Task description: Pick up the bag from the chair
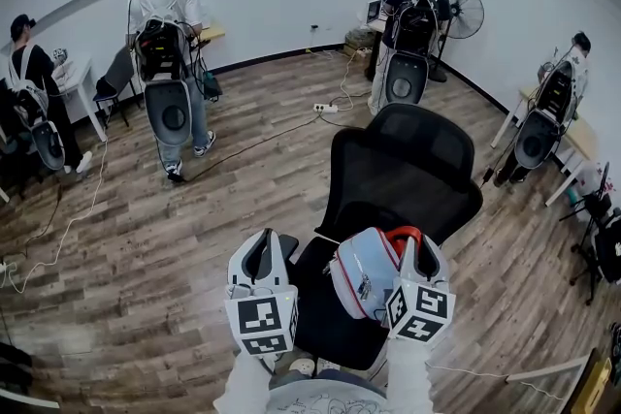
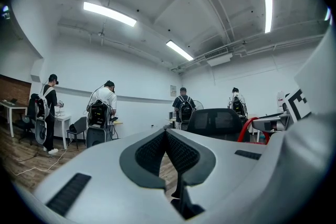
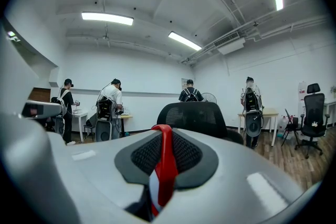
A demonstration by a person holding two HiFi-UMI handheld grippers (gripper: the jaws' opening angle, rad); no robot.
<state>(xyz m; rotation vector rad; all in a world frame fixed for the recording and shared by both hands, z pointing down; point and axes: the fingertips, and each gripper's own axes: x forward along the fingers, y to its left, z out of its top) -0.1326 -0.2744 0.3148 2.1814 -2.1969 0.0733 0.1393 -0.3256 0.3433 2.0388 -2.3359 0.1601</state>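
1. Jaws of the left gripper (image 2: 168, 136) are pressed together with nothing between them. It hangs at 9 o'clock of the bag, just beside the front of the seat (image 1: 315, 298). As I judge it, this side gives the load no support, so everything depends on the other grip.
2. At the seat's front edge, at 6 o'clock from the chair (image 1: 403, 165) back, the light-blue bag (image 1: 364, 272) with red trim hangs tilted. I cannot tell whether its underside is clear of the seat. If it touches, a sideways pull could snag it on the seat edge or make the chair swivel or shift, tugging the strap.
3. At 3 o'clock of the bag, the right gripper (image 3: 165, 132) has its jaws clamped on the red handle (image 3: 163, 165). This thin strap stands edge-on between the pads.
   - The strap looks narrow and smooth, so a jerk upward could draw it through the pads and drop the bag.
   - The bag hangs off to one side of the grip, so it may swing and work the strap loose.
4. Beyond the chair at 11 o'clock, a power strip (image 1: 325, 109) and its cable lie on the floor, well apart. They would matter only if the person steps that way with the bag.
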